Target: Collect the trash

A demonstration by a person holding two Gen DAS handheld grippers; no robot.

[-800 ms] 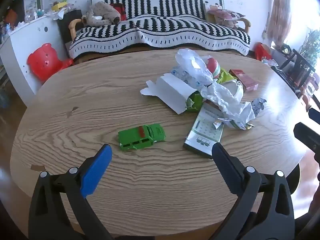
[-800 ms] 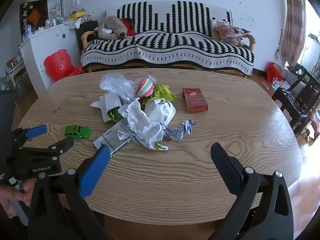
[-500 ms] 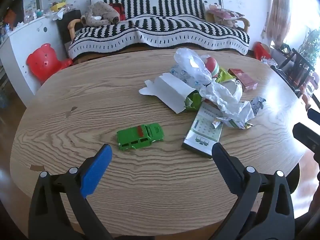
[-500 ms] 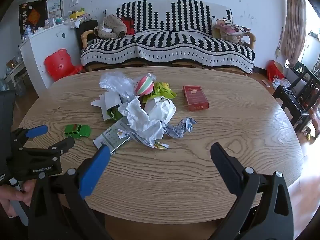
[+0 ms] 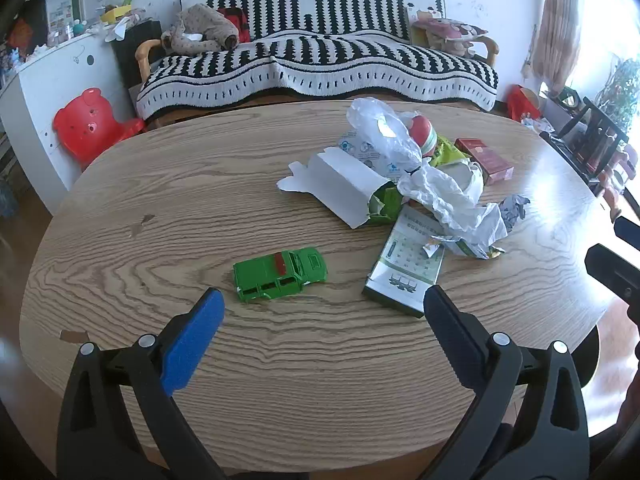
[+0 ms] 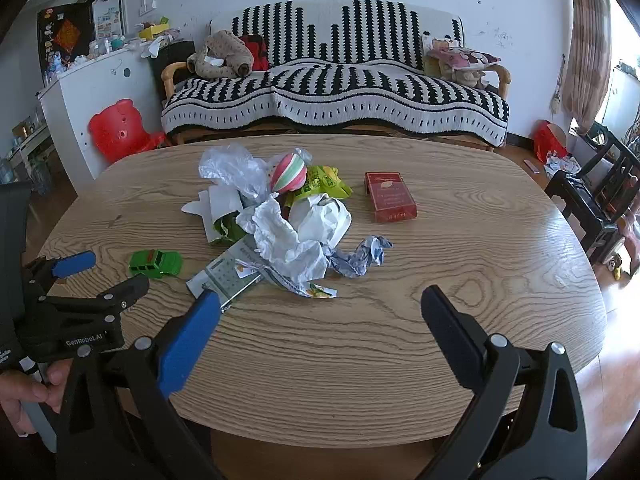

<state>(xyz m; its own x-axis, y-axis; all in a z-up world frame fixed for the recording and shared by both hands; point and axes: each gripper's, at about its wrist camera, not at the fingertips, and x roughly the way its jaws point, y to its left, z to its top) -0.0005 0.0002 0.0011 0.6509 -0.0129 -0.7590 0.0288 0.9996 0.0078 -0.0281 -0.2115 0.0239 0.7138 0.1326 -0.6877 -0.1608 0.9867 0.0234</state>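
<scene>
A heap of trash lies mid-table: crumpled white paper (image 6: 294, 236) (image 5: 452, 200), a clear plastic bag (image 6: 230, 168) (image 5: 378, 128), an opened white carton (image 5: 340, 186), a green wrapper (image 6: 322, 184), a grey-blue crumpled scrap (image 6: 360, 256) and a flat calendar card (image 5: 406, 270) (image 6: 224, 276). My left gripper (image 5: 322, 316) is open and empty, just short of a green toy car (image 5: 280, 274) (image 6: 156, 263); it also shows in the right wrist view (image 6: 102, 272). My right gripper (image 6: 320, 316) is open and empty, near the front edge below the heap.
A red box (image 6: 390, 196) (image 5: 486, 160) lies right of the heap. A pink-striped ball (image 6: 288, 178) sits in it. The oval wooden table (image 6: 460, 248) has a striped sofa (image 6: 336, 92) behind, a red bear stool (image 6: 118, 128) at left, dark chairs (image 6: 596, 200) at right.
Both grippers have crept slightly forward over the table; the heap and toy car sit a little nearer in view. Both stay open and empty.
</scene>
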